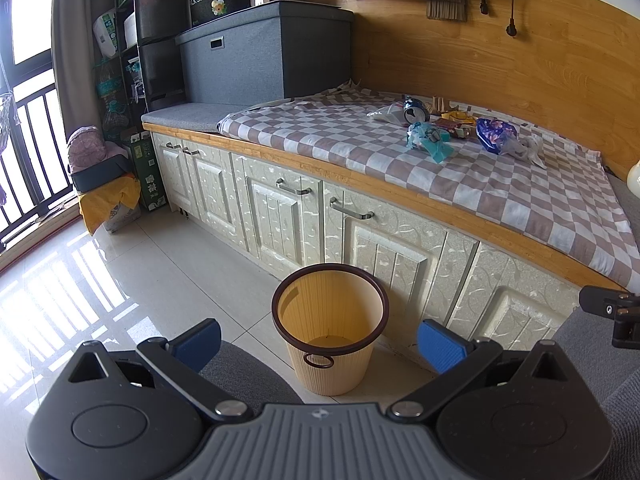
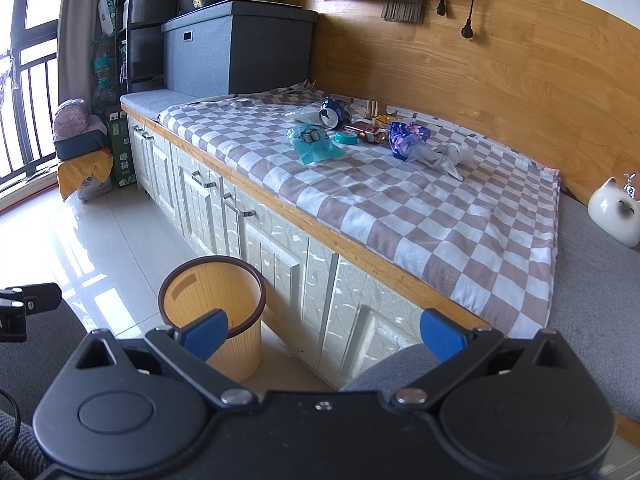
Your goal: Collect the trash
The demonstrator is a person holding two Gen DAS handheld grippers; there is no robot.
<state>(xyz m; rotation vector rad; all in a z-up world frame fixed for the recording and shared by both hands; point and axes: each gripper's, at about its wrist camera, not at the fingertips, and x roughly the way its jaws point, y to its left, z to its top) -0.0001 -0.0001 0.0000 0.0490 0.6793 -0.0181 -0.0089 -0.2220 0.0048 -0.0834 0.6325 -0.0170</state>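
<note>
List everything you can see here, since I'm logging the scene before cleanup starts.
Trash pile: several pieces, mixed colours, on the checked cloth near the wooden wall.
Can: one, blue, lying in the pile.
Teal wrapper: one, front of the pile.
Waste bin: one, beige with brown rim, on the floor by the cabinets; looks empty.
Checked cloth: one, brown and white, over the bench.
Storage box: one, grey, at the bench's far end.
Cat figurine: one, white, right end.
Left gripper: open, holding nothing.
Right gripper: open, holding nothing.
</note>
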